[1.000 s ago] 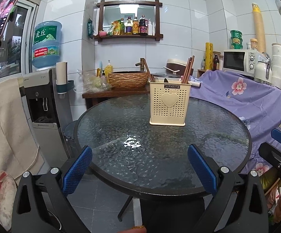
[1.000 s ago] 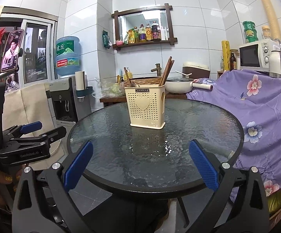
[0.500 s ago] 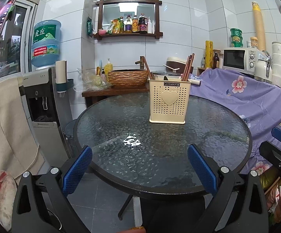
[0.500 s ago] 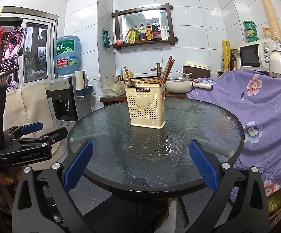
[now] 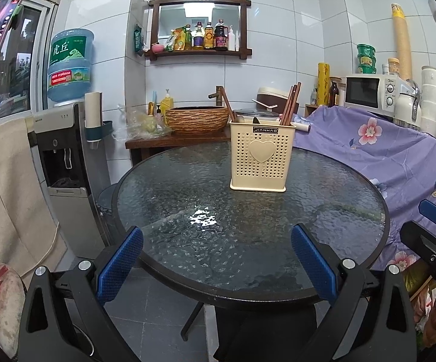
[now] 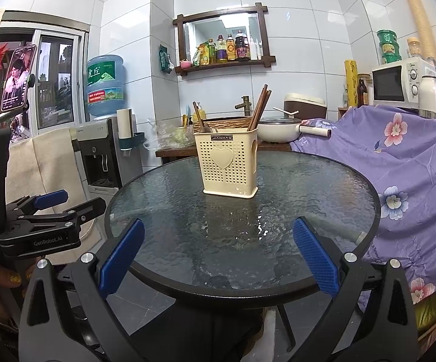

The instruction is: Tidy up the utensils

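Observation:
A cream perforated utensil holder (image 5: 261, 155) (image 6: 227, 164) stands upright on the far half of a round glass table (image 5: 187, 208) (image 6: 323, 199). Brown chopsticks (image 5: 290, 104) (image 6: 258, 107) and a wooden spoon handle (image 6: 199, 114) stick out of it. My left gripper (image 5: 216, 259) is open and empty, held at the table's near edge. My right gripper (image 6: 218, 256) is open and empty, also at the near edge. The left gripper also shows at the left of the right wrist view (image 6: 55, 211).
A water dispenser (image 5: 64, 163) stands left of the table. A purple floral cloth (image 5: 399, 150) covers furniture on the right, with a microwave (image 5: 368, 90) behind. A wooden counter with a woven bowl (image 5: 198, 119) and a pot (image 6: 278, 128) lies beyond the table.
Both views shift very slightly; the holder sits a touch higher in the left wrist view. Both grippers stay open and empty.

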`<state>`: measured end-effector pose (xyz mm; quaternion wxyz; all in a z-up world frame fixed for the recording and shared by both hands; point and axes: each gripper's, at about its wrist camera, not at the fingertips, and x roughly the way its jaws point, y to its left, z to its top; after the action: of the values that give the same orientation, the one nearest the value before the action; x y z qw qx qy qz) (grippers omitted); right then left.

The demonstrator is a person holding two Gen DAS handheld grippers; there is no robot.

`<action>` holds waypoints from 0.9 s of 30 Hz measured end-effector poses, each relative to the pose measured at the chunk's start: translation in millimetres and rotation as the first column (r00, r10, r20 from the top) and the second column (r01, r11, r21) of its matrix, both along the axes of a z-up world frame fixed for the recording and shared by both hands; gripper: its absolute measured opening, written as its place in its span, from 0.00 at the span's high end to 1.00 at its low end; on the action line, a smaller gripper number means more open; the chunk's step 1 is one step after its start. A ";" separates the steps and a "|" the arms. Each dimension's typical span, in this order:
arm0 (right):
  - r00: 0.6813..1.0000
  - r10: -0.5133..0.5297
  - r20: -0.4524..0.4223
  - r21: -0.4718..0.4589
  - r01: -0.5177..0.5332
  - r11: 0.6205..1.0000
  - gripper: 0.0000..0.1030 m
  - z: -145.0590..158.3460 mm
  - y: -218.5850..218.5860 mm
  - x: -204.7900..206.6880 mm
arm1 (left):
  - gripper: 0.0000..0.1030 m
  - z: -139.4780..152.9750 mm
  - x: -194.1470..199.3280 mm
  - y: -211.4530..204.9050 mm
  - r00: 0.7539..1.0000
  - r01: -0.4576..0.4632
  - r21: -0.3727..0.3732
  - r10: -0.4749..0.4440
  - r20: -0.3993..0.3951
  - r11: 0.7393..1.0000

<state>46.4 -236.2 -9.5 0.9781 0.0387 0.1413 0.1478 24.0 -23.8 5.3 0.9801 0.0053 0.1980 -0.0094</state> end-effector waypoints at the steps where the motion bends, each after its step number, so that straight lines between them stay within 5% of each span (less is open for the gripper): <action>1: 1.000 -0.001 0.000 -0.001 0.001 1.000 0.06 -0.1 0.1 0.0 | 0.06 0.2 0.2 -0.2 1.000 0.001 0.000 -0.001 -0.002 1.000; 27: 1.000 0.003 -0.011 -0.002 -0.003 1.000 0.06 -2.9 0.0 1.2 | 0.06 -1.6 4.0 0.5 0.999 -0.010 0.001 0.010 -0.032 1.000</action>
<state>47.6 -236.2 -12.4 0.9771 0.0385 0.1469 0.1488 27.9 -23.3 3.7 0.9769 0.0044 0.2136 -0.0047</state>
